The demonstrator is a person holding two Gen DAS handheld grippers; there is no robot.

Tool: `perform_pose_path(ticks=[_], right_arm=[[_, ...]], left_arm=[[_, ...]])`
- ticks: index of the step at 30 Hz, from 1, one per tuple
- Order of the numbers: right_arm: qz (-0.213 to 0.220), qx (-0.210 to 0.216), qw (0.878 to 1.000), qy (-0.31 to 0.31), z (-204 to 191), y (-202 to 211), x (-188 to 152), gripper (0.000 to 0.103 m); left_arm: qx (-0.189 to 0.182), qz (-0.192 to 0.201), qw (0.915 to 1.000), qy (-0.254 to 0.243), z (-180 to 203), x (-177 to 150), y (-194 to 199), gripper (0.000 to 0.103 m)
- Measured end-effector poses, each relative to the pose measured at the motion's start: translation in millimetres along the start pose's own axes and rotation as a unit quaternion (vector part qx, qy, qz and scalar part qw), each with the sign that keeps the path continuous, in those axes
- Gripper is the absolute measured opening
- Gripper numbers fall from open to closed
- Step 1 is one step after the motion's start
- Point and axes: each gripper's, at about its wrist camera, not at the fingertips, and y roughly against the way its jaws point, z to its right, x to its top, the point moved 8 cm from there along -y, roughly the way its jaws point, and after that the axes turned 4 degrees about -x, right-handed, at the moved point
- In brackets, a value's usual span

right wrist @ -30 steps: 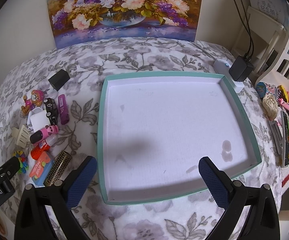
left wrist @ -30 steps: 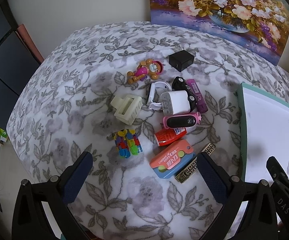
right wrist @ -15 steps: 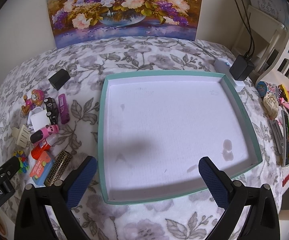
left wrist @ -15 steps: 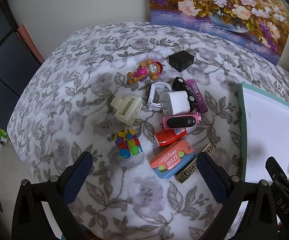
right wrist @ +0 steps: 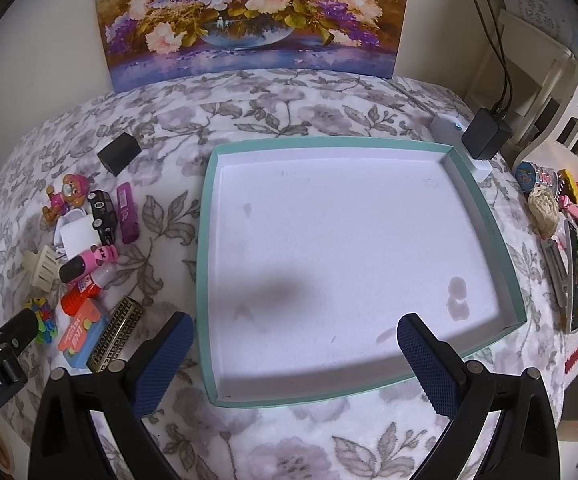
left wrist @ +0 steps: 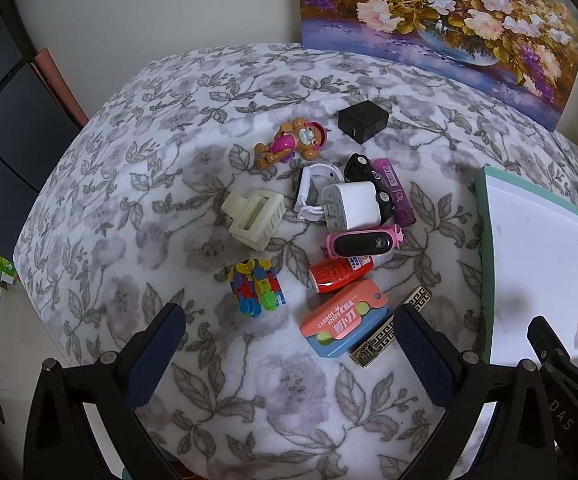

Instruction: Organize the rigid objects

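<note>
Floral grey-and-white fleece (left wrist: 129, 184) covers a soft surface, with a flower painting (right wrist: 249, 12) propped against the far wall; a shallow teal-rimmed tray (right wrist: 205, 240) with a bare white floor lies to the right, seen with nothing inside it.

Left of the tray a crowded cluster of small rigid objects is laid out — a black cube charger (left wrist: 363, 121) farthest away, a toy dog figure (left wrist: 293, 142), a cream hair claw (left wrist: 253, 218), a white plug adapter (left wrist: 353, 206) touching a black toy car (left wrist: 369, 178) and a purple tube (left wrist: 396, 192), a pink-and-black gadget (left wrist: 363, 242), a red bottle (left wrist: 339, 274), a multicoloured block toy (left wrist: 255, 290), and nearest, an orange-and-blue carrot knife case (left wrist: 343, 320) resting against a gold patterned bar (left wrist: 393, 326).

The left gripper (left wrist: 289, 344) is held above the near edge of the cluster, fingers spread wide, nothing gripped; the right gripper (right wrist: 293, 344) is held over the tray's near rim, equally wide and empty.

Risk is judged to come from the crowding — a finger lowered onto one piece could nudge or drag its neighbours; the smooth, rounded bottle and tube could slip or roll when pinched; the plush fleece could let thin items tilt or sink.
</note>
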Motion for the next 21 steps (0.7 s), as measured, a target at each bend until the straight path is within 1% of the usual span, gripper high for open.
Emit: perform_pose_path(ticks=[21], right_arm=[[0.001, -0.002, 1.0, 0.011, -4.7, -1.8, -1.7, 0.103]], left_arm=[[-0.003, -0.003, 0.9999, 0.011, -4.4, -0.3, -2.3, 0.103]])
